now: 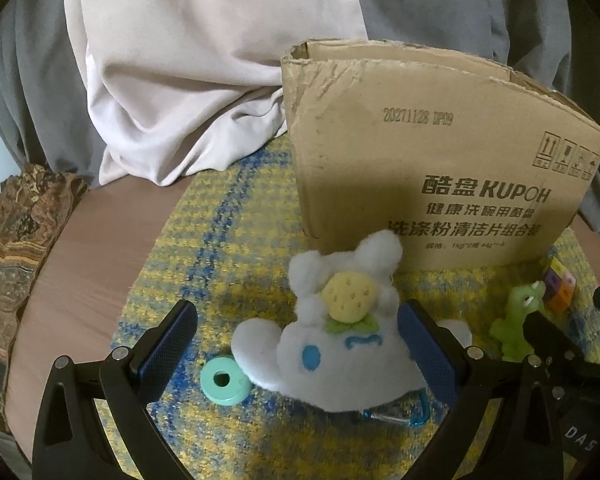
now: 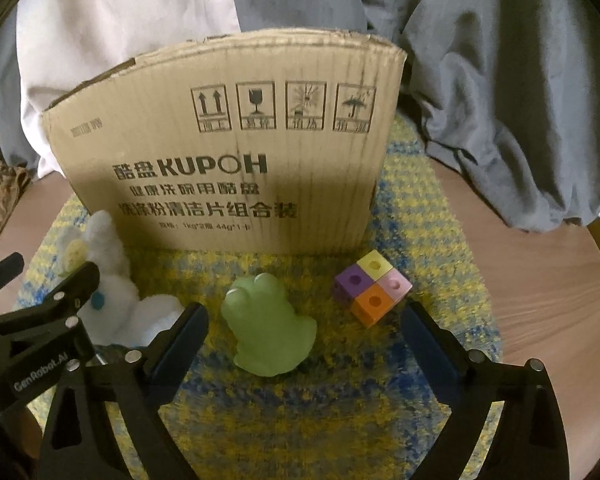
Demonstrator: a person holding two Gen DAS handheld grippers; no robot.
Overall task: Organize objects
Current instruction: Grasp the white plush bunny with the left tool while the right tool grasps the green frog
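On the yellow mat (image 2: pixel 300 400), both grippers' jaws gape wide: left gripper (image 1: pixel 296 344) around a white plush (image 1: pixel 340 360), right gripper (image 2: pixel 304 336) around a green frog (image 2: pixel 268 328).

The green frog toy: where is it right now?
In the right wrist view the green frog toy lies on the yellow-blue mat, before the cardboard box, between the white plush and the coloured cube block.
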